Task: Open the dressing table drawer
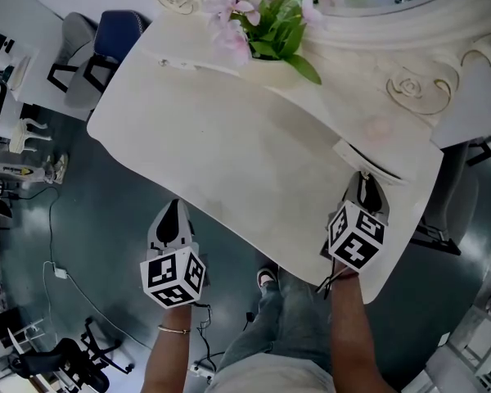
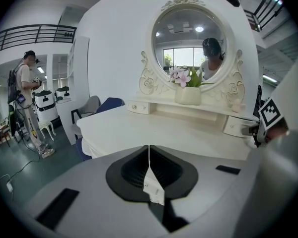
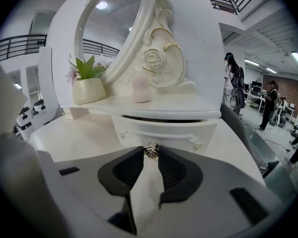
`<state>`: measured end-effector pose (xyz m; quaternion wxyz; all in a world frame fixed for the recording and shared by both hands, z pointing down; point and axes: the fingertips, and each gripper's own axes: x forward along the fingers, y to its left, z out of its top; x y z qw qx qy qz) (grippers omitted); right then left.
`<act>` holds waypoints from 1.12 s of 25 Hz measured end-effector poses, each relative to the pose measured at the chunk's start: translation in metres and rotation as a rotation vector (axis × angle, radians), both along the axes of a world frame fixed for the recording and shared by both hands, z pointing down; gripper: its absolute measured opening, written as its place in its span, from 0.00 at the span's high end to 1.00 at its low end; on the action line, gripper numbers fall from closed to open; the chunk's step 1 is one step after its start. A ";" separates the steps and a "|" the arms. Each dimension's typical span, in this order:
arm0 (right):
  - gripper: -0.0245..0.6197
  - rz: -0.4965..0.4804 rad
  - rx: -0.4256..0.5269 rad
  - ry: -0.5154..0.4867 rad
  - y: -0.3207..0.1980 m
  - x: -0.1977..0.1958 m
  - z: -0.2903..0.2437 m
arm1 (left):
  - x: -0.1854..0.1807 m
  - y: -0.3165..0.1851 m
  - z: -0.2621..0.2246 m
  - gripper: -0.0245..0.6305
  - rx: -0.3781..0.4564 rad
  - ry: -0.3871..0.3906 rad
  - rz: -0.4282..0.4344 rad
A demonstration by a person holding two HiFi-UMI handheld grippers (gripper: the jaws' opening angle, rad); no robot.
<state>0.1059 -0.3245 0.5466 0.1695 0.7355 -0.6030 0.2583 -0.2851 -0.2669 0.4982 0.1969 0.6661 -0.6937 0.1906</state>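
Note:
The small right-hand drawer (image 3: 164, 131) of the white dressing table (image 1: 229, 146) stands pulled out a little, with a dark gap above its front. My right gripper (image 3: 150, 155) is shut on the drawer's round metal knob (image 3: 151, 150), which shows between the dark pads. In the head view the right gripper (image 1: 367, 185) points at that drawer (image 1: 368, 164) near the table's right edge. My left gripper (image 1: 173, 211) hangs off the table's front edge over the floor. In its own view the left gripper (image 2: 149, 150) is shut with nothing in it; the same drawer (image 2: 238, 126) shows far right.
A vase of pink flowers (image 1: 266, 23) and a pink object (image 3: 141, 89) stand on the shelf under the oval mirror (image 2: 192, 43). A matching small drawer (image 2: 138, 106) sits at the shelf's left end. Chairs (image 1: 106, 47) stand behind the table. People stand in the room (image 2: 27, 100).

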 end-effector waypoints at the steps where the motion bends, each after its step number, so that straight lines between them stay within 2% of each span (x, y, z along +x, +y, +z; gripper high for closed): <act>1: 0.81 0.000 0.000 -0.001 0.001 -0.001 0.000 | 0.000 0.001 0.000 0.93 0.001 0.000 0.000; 28: 0.81 -0.012 -0.006 -0.014 0.016 -0.009 0.001 | 0.000 0.019 -0.007 0.93 0.008 -0.006 -0.005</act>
